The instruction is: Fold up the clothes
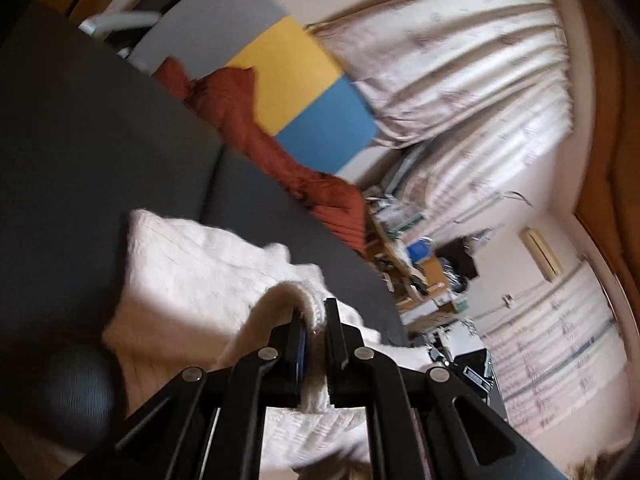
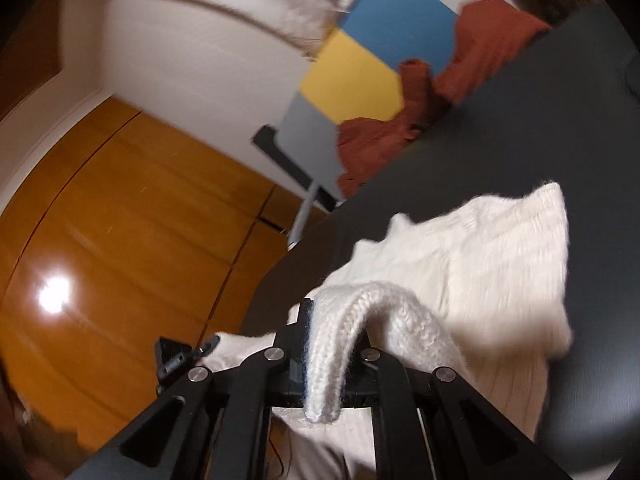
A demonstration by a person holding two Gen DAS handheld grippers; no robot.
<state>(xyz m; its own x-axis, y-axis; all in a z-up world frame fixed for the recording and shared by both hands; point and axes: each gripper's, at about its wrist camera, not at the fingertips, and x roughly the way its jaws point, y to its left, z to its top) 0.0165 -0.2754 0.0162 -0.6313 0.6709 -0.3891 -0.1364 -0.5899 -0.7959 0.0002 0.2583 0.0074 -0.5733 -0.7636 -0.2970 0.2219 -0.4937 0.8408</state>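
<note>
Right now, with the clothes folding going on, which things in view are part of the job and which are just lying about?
Part of the job:
- white knit sweater, on the dark surface
- left gripper, shut on its knit edge
- right gripper, shut on another fold of the edge

Just lying about:
- rust-red garment, bunched at the far edge
- grey, yellow and blue panel
- patterned curtains

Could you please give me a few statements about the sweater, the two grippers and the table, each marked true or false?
1. The left gripper is shut on the white knit sweater. True.
2. The right gripper is open and empty. False: it too pinches a ribbed edge of the sweater.
3. The sweater lies partly on a dark table. True.
4. The rust-red garment is held by a gripper. False: it lies at the table's far edge, untouched.
</note>
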